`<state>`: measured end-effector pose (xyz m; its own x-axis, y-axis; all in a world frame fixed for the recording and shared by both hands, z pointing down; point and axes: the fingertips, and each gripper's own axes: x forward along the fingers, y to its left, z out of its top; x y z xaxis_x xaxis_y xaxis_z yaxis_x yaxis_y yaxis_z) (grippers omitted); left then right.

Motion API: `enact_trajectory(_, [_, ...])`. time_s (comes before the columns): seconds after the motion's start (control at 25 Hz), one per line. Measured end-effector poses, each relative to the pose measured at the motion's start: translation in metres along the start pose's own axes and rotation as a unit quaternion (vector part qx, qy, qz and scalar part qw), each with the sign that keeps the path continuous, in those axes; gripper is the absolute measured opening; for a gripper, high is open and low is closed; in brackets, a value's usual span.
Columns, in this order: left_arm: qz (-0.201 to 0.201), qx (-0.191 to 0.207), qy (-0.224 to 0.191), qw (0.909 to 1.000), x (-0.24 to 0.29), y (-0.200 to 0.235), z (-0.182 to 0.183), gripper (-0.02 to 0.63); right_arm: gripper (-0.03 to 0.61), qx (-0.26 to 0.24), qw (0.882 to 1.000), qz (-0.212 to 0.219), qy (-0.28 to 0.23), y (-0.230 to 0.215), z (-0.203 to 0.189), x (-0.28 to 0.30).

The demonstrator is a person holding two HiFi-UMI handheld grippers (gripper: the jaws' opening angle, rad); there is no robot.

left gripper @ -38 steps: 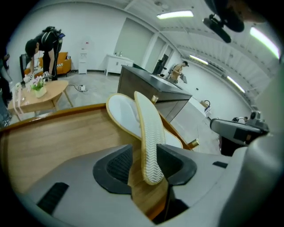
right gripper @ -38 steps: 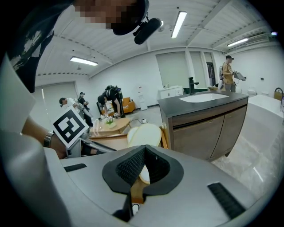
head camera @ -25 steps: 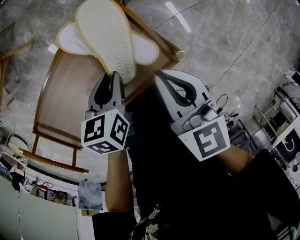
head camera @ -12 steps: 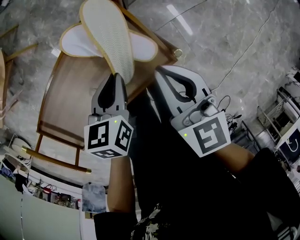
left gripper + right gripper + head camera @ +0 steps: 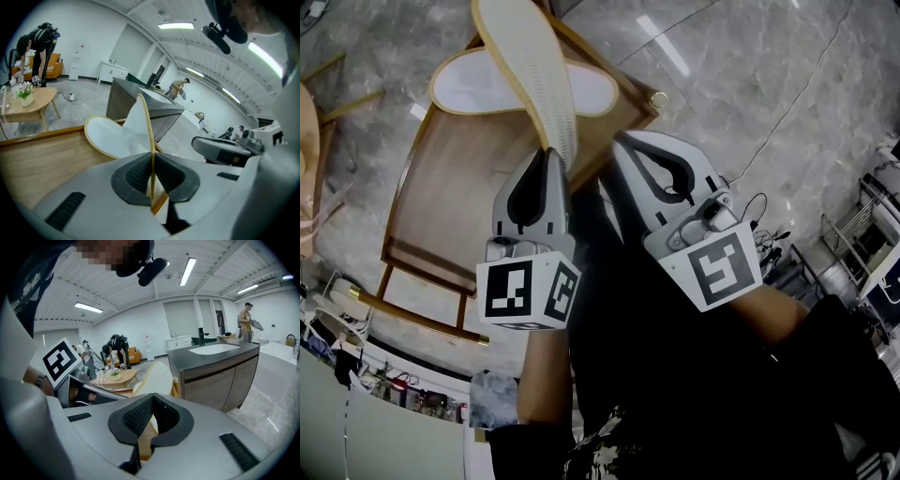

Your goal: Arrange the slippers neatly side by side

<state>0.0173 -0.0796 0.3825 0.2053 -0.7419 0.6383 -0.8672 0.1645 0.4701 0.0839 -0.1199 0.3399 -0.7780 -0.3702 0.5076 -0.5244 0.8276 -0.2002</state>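
Observation:
My left gripper (image 5: 551, 161) is shut on the heel rim of a white slipper (image 5: 528, 66) with a tan edge, held up off the wooden table (image 5: 450, 197); its jaws have just been closing on that rim. In the left gripper view the slipper (image 5: 140, 126) stands edge-on, its thin rim pinched between the jaws of the left gripper (image 5: 152, 158). The second slipper (image 5: 478, 86) lies flat on the table behind it, also seen as a white oval (image 5: 105, 136). My right gripper (image 5: 622, 150) hovers shut and empty beside the table's near corner; its view shows the raised slipper (image 5: 157, 376) ahead.
The table has a raised rim and thin legs on a marble floor (image 5: 750, 84). A wooden chair (image 5: 311, 178) stands at the left, cables and racks at the right. A dark counter with cabinets (image 5: 220, 366) and a low round table (image 5: 28, 101) with people lie beyond.
The left gripper has risen with the slipper, which has tipped more edge-on and shifted right. The slipper on the table and the right gripper have stayed put.

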Motion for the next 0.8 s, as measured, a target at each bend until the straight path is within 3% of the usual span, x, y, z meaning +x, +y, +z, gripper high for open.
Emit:
enact_trajectory(0.4, [-0.020,0.001,-0.034,0.9992,-0.025,-0.019,0.013,0.020,-0.002,-0.013,1.000,-0.010,-0.015,0.004,0.010,-0.007])
enact_trajectory(0.8, [0.012,-0.013,-0.062,0.9979,-0.075,0.009,0.015,0.020,-0.002,-0.020,0.999,0.030,-0.023,0.050,0.014,0.006])
